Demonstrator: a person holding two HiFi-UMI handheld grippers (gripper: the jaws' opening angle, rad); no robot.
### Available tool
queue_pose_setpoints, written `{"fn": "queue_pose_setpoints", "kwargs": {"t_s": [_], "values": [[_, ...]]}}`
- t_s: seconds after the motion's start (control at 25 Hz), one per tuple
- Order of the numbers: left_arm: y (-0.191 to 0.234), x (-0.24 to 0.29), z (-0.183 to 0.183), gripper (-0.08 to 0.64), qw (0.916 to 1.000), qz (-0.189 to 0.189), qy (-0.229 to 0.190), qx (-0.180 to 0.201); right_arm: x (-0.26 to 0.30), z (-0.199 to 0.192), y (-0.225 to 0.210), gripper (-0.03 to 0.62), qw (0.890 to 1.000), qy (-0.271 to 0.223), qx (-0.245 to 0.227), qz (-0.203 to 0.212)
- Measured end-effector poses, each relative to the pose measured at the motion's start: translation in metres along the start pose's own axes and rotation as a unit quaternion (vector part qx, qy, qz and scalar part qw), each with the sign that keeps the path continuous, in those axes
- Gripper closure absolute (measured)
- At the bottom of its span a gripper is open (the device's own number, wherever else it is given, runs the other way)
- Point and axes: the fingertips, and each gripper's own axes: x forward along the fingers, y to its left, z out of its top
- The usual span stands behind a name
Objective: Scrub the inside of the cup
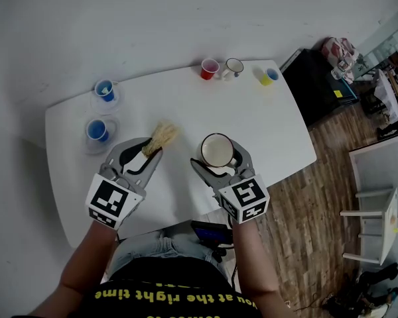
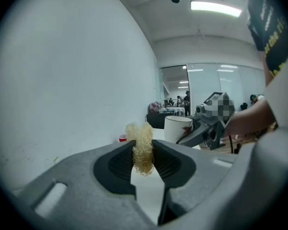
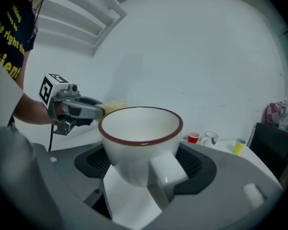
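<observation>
Right gripper (image 1: 219, 161) jaws are clamping the cup (image 3: 141, 128) low on its body, upright: white, dark-red rim, inside looking clean. Left gripper (image 2: 144, 153) jaws are pinching a straw-coloured fibre scrubber (image 2: 143, 147), near the cup but apart, over the white bench (image 1: 186, 105).

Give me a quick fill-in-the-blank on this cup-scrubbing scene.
The left gripper is shut on the scrubber; the cup is in the ___ one.
That cup's body is ___, its rim dark red.
The far cup right of the mug is ___ outside.
Missing: right; white; yellow.
</observation>
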Motion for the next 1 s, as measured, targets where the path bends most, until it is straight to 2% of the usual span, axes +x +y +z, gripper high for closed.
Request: {"fn": "queue_pose_setpoints", "kwargs": {"t_s": [0.16, 0.44, 1.0], "values": [[0.015, -0.005, 0.0, 0.46, 0.9992, 0.024, -0.015, -0.029, -0.008, 0.011, -0.005, 0.198, 0.999, -0.038, 0.021, -0.006], [0.033, -0.013, -0.003, 0.46, 0.9971, 0.059, -0.03, -0.037, -0.02, 0.027, -0.013, 0.198, 0.996, -0.077, 0.032, -0.02], [0.045, -0.02, -0.016, 0.46, 0.9959, 0.082, -0.024, -0.032, -0.032, 0.029, -0.034, 0.198, 0.994, -0.091, 0.039, -0.051]]}}
